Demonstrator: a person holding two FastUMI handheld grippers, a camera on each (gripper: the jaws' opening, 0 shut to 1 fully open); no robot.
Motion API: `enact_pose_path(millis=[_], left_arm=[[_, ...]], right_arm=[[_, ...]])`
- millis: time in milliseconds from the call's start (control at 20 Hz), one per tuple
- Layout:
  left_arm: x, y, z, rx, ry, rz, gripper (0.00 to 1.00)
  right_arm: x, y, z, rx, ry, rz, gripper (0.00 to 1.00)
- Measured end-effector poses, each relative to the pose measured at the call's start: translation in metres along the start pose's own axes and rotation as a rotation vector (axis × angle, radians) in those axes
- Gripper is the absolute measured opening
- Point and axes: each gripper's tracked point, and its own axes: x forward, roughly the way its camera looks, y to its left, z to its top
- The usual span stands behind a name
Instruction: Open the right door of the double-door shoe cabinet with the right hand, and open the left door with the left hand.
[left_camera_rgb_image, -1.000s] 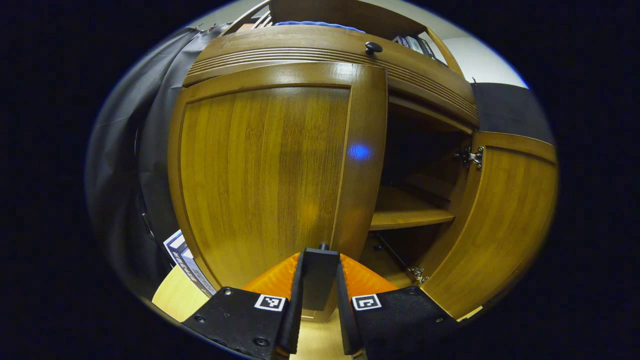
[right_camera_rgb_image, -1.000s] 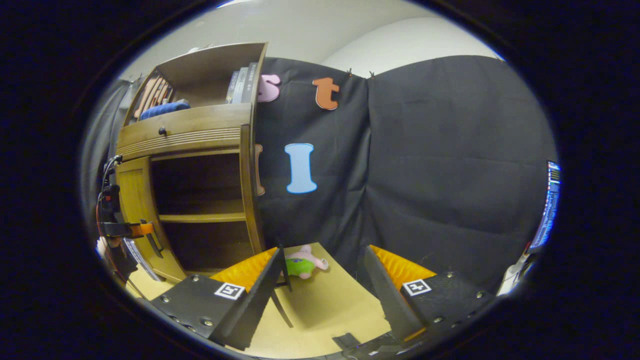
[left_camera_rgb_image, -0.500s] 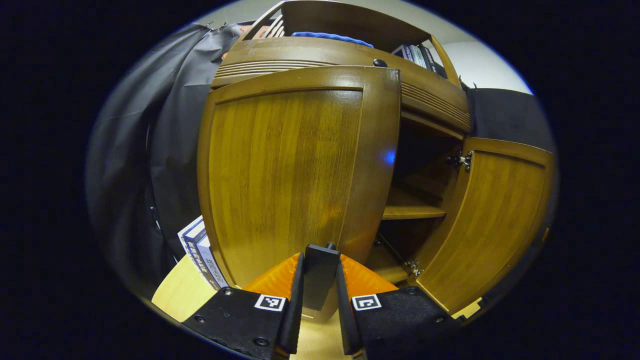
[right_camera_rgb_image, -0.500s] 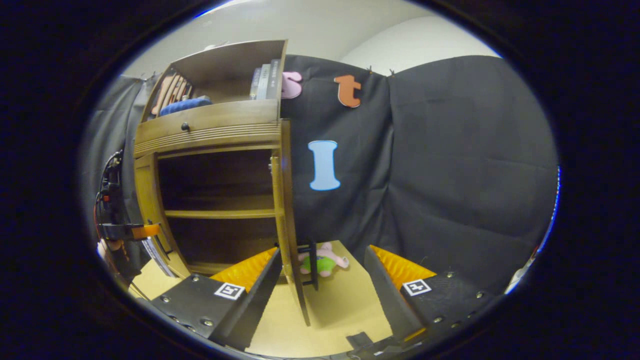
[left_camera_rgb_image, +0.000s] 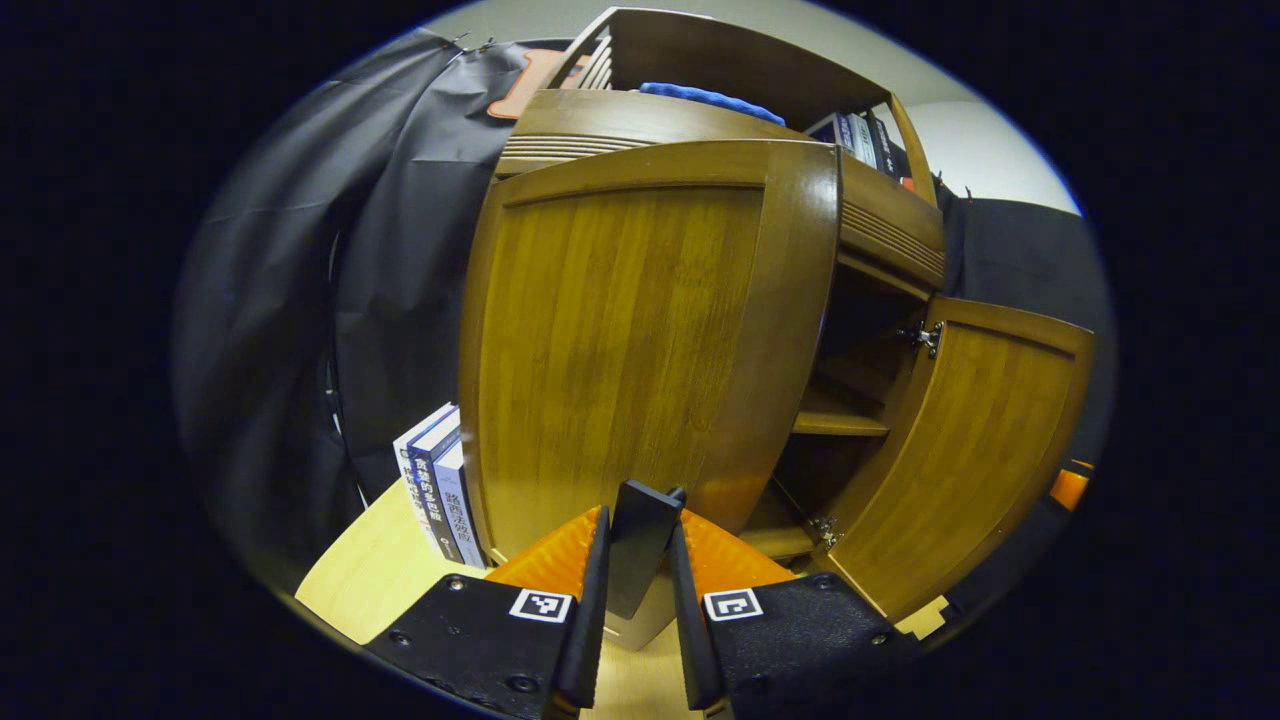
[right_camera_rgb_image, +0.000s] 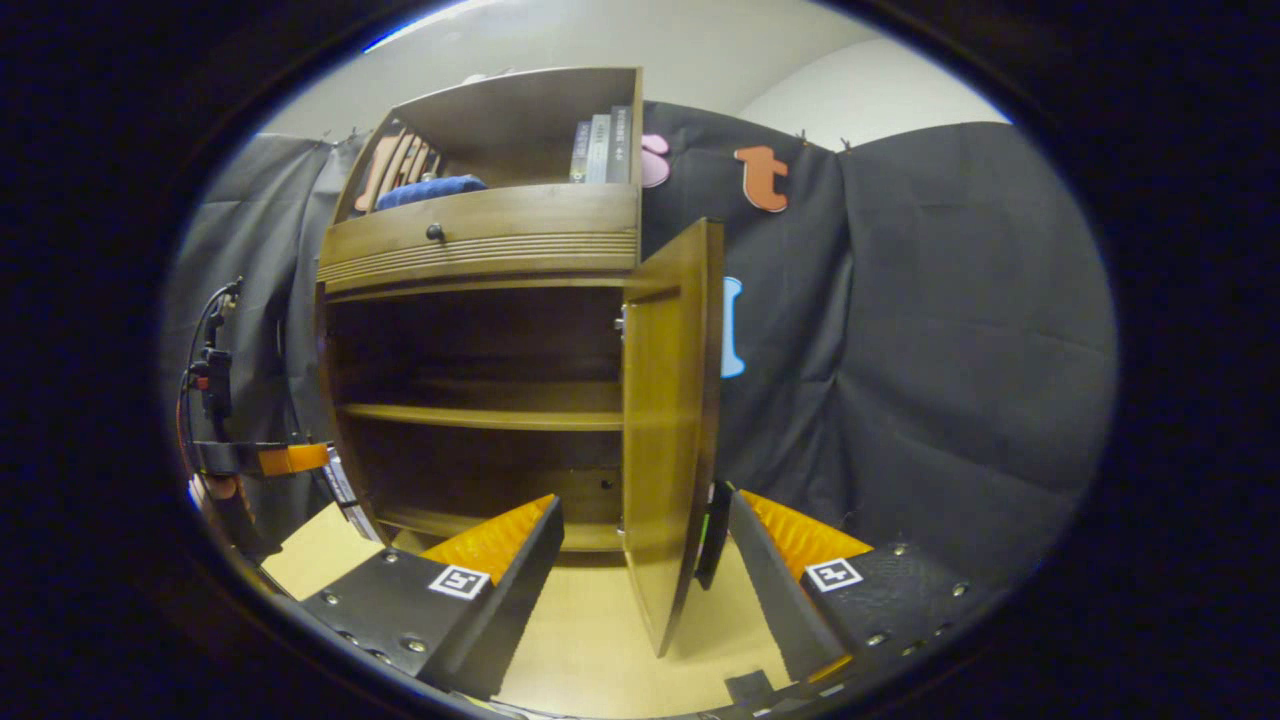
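The brown wooden shoe cabinet (right_camera_rgb_image: 480, 240) stands with both doors swung out. In the left gripper view the left door (left_camera_rgb_image: 620, 340) fills the middle, and my left gripper (left_camera_rgb_image: 637, 522) is shut on its black handle (left_camera_rgb_image: 640, 550). The right door (left_camera_rgb_image: 960, 450) hangs open at the right, showing its inner face and hinges. In the right gripper view my right gripper (right_camera_rgb_image: 640, 575) is open, and the right door (right_camera_rgb_image: 665, 420) stands almost edge-on between its fingers. That door's black handle (right_camera_rgb_image: 712, 530) sits just inside the right finger (right_camera_rgb_image: 765, 565). Bare shelves (right_camera_rgb_image: 480, 415) show inside the cabinet.
Several books (left_camera_rgb_image: 435, 490) lean beside the cabinet's left side on the light wooden floor (right_camera_rgb_image: 590, 640). A drawer with a black knob (right_camera_rgb_image: 434, 233) sits above the doors, with books and a blue cloth (right_camera_rgb_image: 430, 190) on top. The other gripper (right_camera_rgb_image: 260, 458) shows at far left.
The left door has swung farther outward with my left gripper on its handle. The right gripper's view has turned left, so the right door now stands between its fingers and hides the plush toy.
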Motion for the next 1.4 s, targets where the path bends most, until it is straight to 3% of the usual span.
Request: enact_pose_path(millis=[650,1150,1200,1250,1400], left_arm=[[-0.039,0.037,0.002,-0.066,0.000,0.048,0.27],[-0.061,0.076,0.008,-0.077,-0.021,0.124,0.30],[-0.063,0.081,0.009,-0.074,-0.024,0.134,0.29],[-0.065,0.086,0.011,-0.075,-0.027,0.142,0.30],[-0.072,0.099,0.014,-0.101,-0.043,0.167,0.28]], right_arm=[[0.037,0.069,0.001,-0.001,0.013,0.176,0.99],[0.048,0.114,-0.001,0.008,0.029,0.278,0.99],[0.048,0.118,-0.001,0.008,0.030,0.287,0.94],[0.049,0.121,-0.002,0.006,0.032,0.296,0.99],[0.049,0.129,-0.003,0.002,0.036,0.318,0.99]])
